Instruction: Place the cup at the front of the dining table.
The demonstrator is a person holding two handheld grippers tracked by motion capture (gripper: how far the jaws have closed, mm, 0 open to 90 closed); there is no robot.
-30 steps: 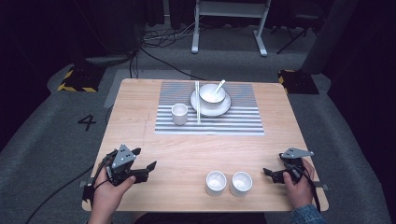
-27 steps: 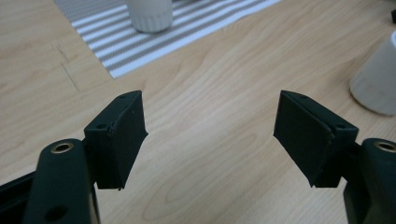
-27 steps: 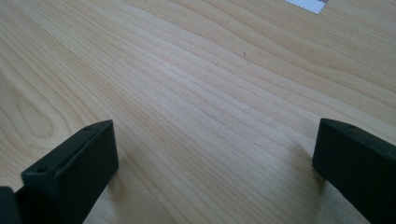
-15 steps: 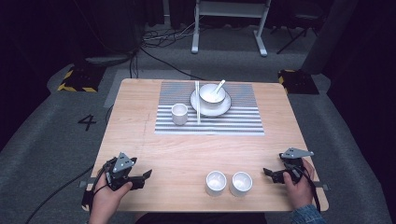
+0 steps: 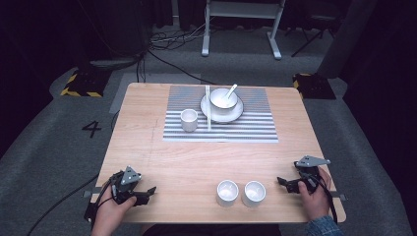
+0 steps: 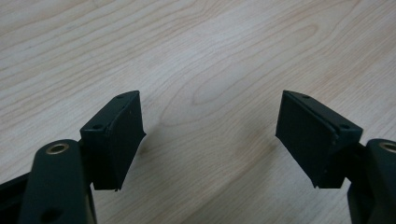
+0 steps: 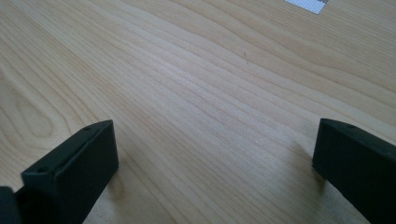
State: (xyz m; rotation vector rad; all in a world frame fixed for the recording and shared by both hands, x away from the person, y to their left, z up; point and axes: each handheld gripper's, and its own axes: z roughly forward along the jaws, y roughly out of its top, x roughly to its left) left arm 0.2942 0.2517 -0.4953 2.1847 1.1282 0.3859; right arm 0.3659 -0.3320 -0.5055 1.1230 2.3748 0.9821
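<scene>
1. The left gripper (image 5: 147, 191) is held wide open and empty at the wooden table's (image 5: 196, 162) near left corner.
2. The right gripper (image 5: 282, 182) is likewise spread and empty, just beside two small white cups (image 5: 241, 192).

The counter (image 5: 162, 162) is light wood. Two small white cups (image 5: 241, 192) sit side by side on it, between the left tool (image 5: 142, 194) and the right tool (image 5: 286, 183), nearer the right one. Far ahead of both tools lies a striped mat (image 5: 255, 129), and on it are a white cup (image 5: 189, 120), chopsticks (image 5: 208, 108) and a plate (image 5: 236, 114) with a bowl (image 5: 223, 101) and spoon (image 5: 230, 91).
</scene>
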